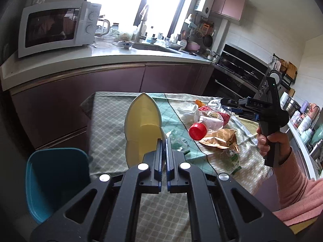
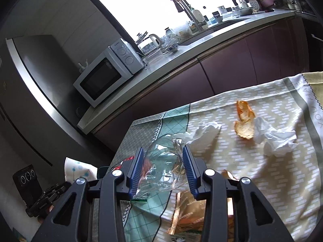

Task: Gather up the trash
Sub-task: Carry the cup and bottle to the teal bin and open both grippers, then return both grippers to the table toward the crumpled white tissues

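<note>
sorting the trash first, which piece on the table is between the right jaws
The clear plastic bottle with the red cap, lying on its side: the right gripper straddles its base. The orange peel, crumpled tissue and gold wrapper lie untouched.

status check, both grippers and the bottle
Left gripper shut on yellow dustpan. Right gripper shut on clear bottle, red cap on. Orange peel, tissues, snack wrapper on table.

The bottle (image 1: 210, 121) is clear with a red cap (image 1: 198, 130). The tablecloth (image 2: 252, 173) shows cream, mint and grey checks. The chair (image 1: 54, 181) is teal.
</note>
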Demonstrator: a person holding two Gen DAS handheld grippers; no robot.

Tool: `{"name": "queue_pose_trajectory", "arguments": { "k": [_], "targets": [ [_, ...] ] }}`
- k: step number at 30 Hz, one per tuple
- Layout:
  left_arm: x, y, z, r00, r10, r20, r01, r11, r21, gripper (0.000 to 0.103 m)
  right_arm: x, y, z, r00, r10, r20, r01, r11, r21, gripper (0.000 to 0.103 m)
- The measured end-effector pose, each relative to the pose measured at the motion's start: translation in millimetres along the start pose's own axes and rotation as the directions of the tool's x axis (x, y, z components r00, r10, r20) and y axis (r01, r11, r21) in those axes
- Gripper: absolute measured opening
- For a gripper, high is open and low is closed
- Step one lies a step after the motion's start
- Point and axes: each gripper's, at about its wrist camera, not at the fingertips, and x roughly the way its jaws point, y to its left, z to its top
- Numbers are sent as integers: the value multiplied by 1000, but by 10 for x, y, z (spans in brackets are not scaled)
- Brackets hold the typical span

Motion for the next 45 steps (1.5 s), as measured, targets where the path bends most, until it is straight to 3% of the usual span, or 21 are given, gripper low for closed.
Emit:
{"name": "queue_pose_trajectory", "arguments": {
  "k": [7, 13, 22, 36, 39, 45],
  "targets": [
    [-413, 445, -127, 994, 109, 19, -108, 992, -59, 3, 473, 618, -45, 993, 87, -79, -93, 993, -73, 38],
    [-637, 902, -293, 981, 192, -2, -191, 974, -125, 3, 1026, 1260, -161, 972, 151, -179, -177, 974, -142, 38],
    [-662, 1529, -613, 965, 250, -76, -261, 938, -229, 3, 1841, 1991, -444, 946, 127, -297, -201, 952, -233, 38],
    [-206, 2225, -1007, 942, 255, -216, -316, 892, -323, 2, 2473, 2237, -713, 926, 23, -377, -148, 941, -306, 37],
    [-97, 2295, -1062, 938, 250, -238, -321, 886, -335, 9, 2596, 2260, -764, 911, 12, -411, -150, 940, -306, 35],
    [-10, 2244, -1051, 943, 253, -218, -316, 885, -341, 13, 2538, 2244, -784, 915, -5, -404, -145, 929, -341, 36]
  ]
}}
